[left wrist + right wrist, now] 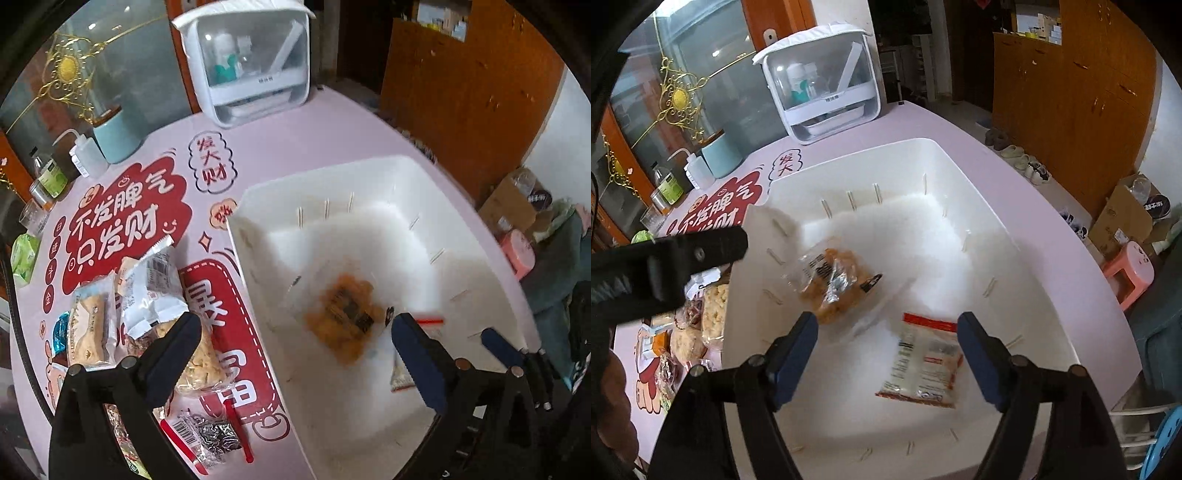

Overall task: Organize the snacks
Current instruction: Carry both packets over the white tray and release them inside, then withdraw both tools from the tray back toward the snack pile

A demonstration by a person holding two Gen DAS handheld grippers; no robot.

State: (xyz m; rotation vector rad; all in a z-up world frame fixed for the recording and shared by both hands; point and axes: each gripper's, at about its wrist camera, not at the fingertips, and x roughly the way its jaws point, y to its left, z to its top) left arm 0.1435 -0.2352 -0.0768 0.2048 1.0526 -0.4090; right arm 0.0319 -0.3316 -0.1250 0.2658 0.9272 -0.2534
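A white plastic bin (258,280) (1015,236) stands on the pink table. A clear packet of orange-brown snack (341,314) (834,284) is in mid-air or just landing in the bin, blurred. A red-edged clear packet (921,363) (400,376) lies on the bin floor. My left gripper (295,343) is open and empty above the bin's left wall. My right gripper (886,343) is open and empty above the bin, over the red-edged packet. A heap of snack packets (147,314) (698,325) lies on the table left of the bin.
A white transparent storage box (251,62) (823,81) stands at the back of the table. A blue cup (114,136), squeeze bottle (86,157) and jars sit at the back left. A pink stool (1130,273) and cardboard boxes are on the floor to the right.
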